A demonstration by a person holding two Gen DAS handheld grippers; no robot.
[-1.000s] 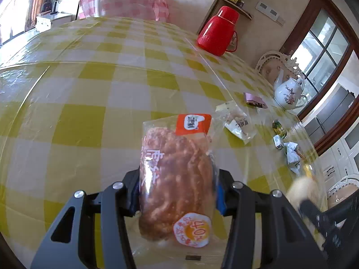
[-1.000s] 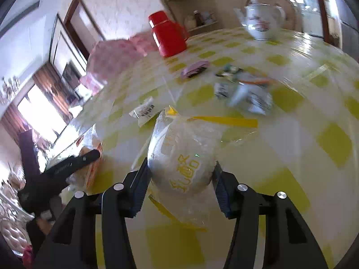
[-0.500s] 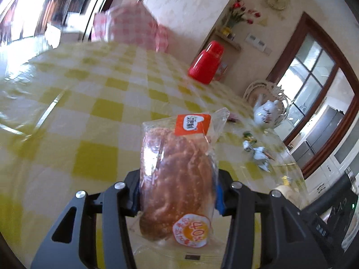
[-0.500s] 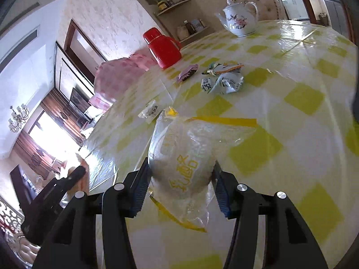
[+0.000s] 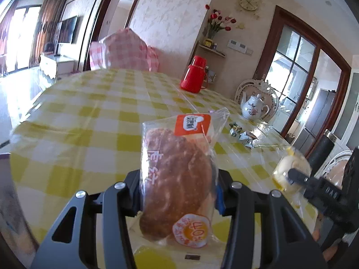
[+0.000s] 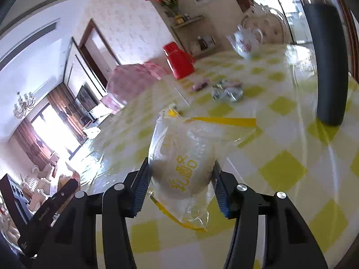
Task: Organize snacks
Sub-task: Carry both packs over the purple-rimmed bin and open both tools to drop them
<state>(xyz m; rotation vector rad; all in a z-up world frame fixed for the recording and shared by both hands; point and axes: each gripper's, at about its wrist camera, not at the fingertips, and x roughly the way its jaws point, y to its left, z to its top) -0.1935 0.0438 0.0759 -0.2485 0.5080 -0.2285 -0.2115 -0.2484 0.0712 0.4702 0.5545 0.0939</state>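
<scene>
the left gripper is black, with two broad angular fingers, each pierced by a long slanted cut-out and studded with round silver screws. ribbed blue pads line the inner faces. the right gripper has the same build: black fingers, silver screw heads, blue ridged pads. small pale lettering runs along each gripper's black side, too small to read.

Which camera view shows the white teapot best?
The left wrist view: the teapot is sharp there, with spout, lid and flower pattern visible near the table's far edge. In the right wrist view the teapot is blurred, showing only its outline and faint pattern.
</scene>
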